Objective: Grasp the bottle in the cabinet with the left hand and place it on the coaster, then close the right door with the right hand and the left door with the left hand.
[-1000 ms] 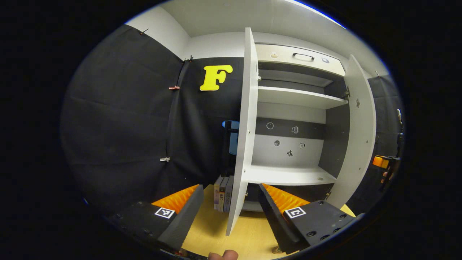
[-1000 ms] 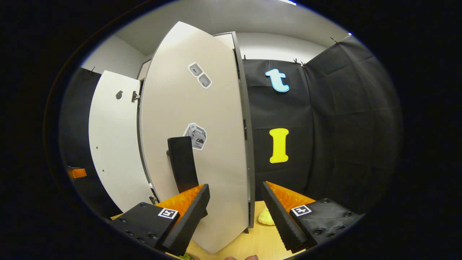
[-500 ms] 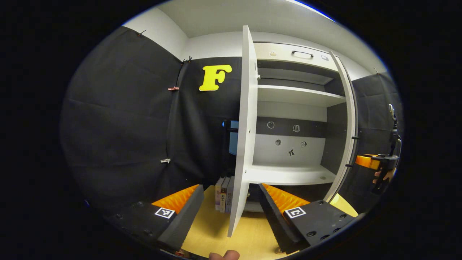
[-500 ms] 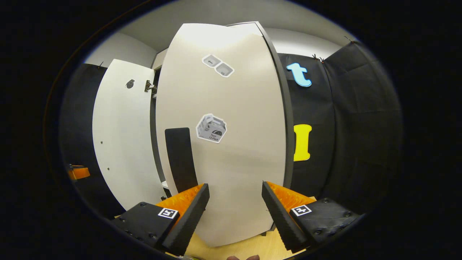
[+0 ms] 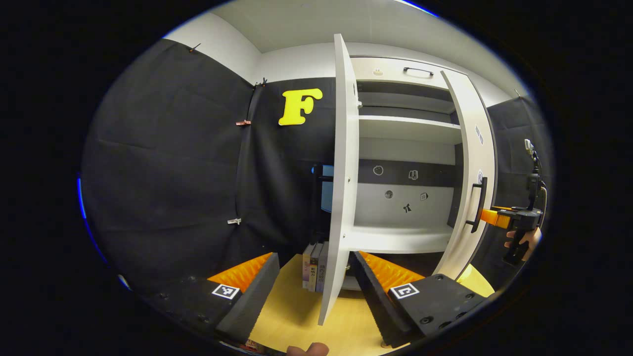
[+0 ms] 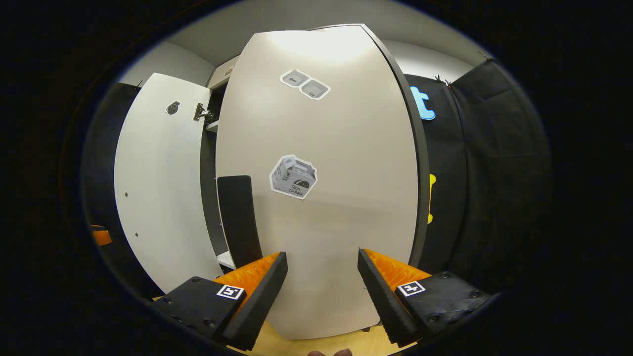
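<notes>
Two doors left, so I read this as the right-door step. My right gripper (image 6: 320, 291) is spread, holding nothing, its fingers up against the right door (image 6: 316, 198), which sits part closed, long axis upright. Next I push it flush without catching its handle (image 6: 238, 217). Left gripper (image 5: 311, 291) is spread and empty, straddling the left door (image 5: 341, 188), edge-on toward me. Can't see bottle or coaster.
</notes>
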Available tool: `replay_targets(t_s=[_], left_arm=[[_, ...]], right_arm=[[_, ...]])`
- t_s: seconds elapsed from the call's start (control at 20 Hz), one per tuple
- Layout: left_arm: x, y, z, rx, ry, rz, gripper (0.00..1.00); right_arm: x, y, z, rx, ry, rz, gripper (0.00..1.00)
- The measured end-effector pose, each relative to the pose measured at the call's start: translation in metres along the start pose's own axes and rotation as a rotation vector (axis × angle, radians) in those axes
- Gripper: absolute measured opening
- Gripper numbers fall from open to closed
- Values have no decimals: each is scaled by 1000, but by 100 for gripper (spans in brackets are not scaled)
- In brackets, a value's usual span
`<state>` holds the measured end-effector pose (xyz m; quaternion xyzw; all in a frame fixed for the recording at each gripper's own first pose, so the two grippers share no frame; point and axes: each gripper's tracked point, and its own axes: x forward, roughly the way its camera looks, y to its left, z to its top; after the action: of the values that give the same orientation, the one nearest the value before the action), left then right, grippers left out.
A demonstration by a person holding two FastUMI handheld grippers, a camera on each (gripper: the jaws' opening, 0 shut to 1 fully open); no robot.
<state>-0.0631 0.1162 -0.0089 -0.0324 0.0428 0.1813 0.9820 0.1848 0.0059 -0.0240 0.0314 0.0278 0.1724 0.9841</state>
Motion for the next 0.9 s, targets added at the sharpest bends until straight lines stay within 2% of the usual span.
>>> replay_targets(t_s=[0.15, 0.35, 0.65, 0.9], left_arm=[[1, 4, 4, 10, -7, 0, 95], [14, 21, 5, 13, -4, -18, 95], [27, 44, 16, 30, -16, -54, 95], [65, 66, 23, 58, -22, -64, 95]], right_arm=[[-2, 1, 1, -11, -1, -7, 96], [-29, 9, 11, -60, -28, -11, 98], [-79, 16, 32, -68, -54, -81, 95], [-119, 9, 40, -81, -70, -161, 95]])
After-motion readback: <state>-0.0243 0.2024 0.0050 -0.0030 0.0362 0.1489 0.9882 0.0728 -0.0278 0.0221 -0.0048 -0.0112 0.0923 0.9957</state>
